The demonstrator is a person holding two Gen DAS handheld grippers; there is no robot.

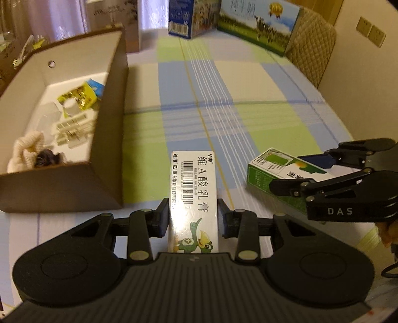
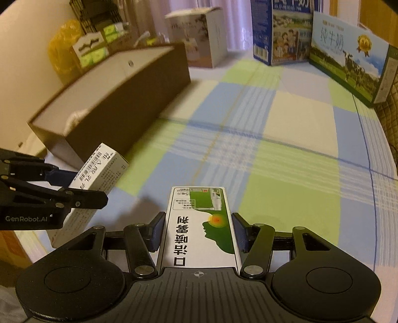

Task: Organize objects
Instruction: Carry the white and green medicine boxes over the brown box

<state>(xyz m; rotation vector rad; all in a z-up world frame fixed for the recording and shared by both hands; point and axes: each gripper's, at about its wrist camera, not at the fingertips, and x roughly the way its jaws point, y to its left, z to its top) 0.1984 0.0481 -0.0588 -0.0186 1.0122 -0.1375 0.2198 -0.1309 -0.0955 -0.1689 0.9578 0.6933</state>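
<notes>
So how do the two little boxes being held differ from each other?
The white box in the left gripper is narrow, with a barcode and a cartoon bird. The green box in the right gripper is wider, with a green head silhouette and no barcode showing on top. Both are slim cartons with Chinese print, clamped lengthwise between the fingers above the checked tablecloth.

A: Warm, yellowish indoor light, fairly dim. The pale curtain [image 2: 159, 15] at the far side glows brighter than the rest.

B: Sharpness?

A: Soft all over. In the right wrist view the brown box [image 2: 117, 99] at far left is smeared by motion blur; the checked cloth [image 1: 248, 99] blurs too.

B: Edges?

A: Strong fisheye bending, dark corners. Faint shadows lie beneath the white carton [image 1: 192, 196].
</notes>
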